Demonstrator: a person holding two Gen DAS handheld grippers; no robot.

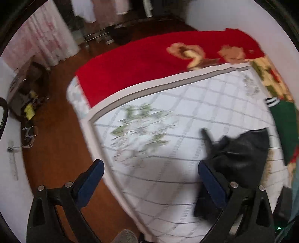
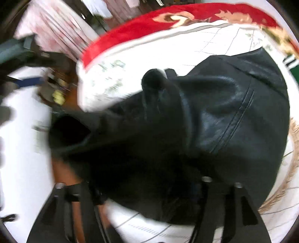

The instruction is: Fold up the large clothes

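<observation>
A black leather garment (image 2: pixel 214 115) lies crumpled on the white quilted bedcover (image 2: pixel 220 41), one sleeve opening (image 2: pixel 69 129) hanging past the bed's edge. My right gripper (image 2: pixel 140 173) points down into it. Its finger mounts stand wide apart and the leather drapes over the fingertips, hiding the pads. In the left wrist view the same garment (image 1: pixel 241 153) sits at the right, just behind one blue pad. My left gripper (image 1: pixel 150 173) hovers over the bedcover (image 1: pixel 168 119) near the bed's corner, open with nothing between its fingers (image 1: pixel 93 175).
A red floral blanket (image 1: pixel 142 61) covers the far part of the bed. A green garment with white stripes (image 1: pixel 284 119) lies at the right edge. Left of the bed is wooden floor (image 1: pixel 56 149), with a cardboard box and clutter (image 1: pixel 24 89), a curtain (image 1: pixel 46 33) and hanging clothes (image 1: pixel 104 11).
</observation>
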